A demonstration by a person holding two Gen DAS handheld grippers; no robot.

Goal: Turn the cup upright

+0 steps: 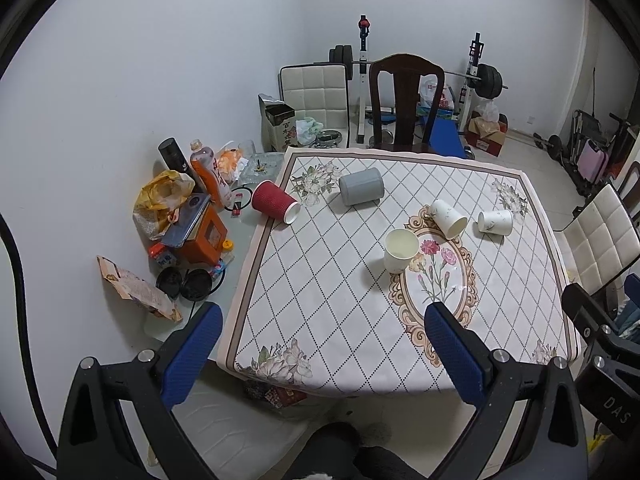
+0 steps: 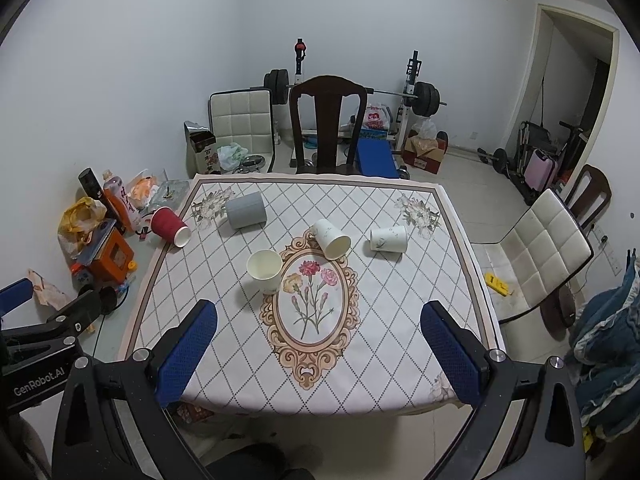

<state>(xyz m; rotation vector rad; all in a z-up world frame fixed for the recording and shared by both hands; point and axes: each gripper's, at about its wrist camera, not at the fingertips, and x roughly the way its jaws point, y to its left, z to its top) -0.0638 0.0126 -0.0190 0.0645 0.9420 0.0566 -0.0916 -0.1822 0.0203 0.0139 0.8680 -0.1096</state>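
Two wrist views over a desk [image 2: 460, 240] covered by a cloth with a diamond grid and a central flower oval. The left gripper [image 1: 324, 334] and the right gripper [image 2: 318, 330] both hang above the near edge of the desk, each with its blue-padded fingers spread wide apart and nothing between them.

Five cups lie on the cloth. A cream paper cup [image 2: 264, 271] stands upright, mouth up, just left of the flower oval. A white paper cup [image 2: 331, 239] lies tipped on its side at the top of the oval, mouth toward the camera. A second white paper cup [image 2: 388, 239] lies on its side to the right of it, the two apart. A grey cup [image 2: 245, 210] lies on its side toward the far left part of the cloth. A red ribbed cup [image 2: 170, 226] lies on its side at the cloth's left edge, mouth facing right and near.

Left of the cloth, on the bare desk, sit an orange bottle [image 1: 209, 174], a yellow bag [image 1: 162, 196] and an orange box [image 1: 204, 238]. A dark wooden chair [image 2: 328, 120] stands at the far side.
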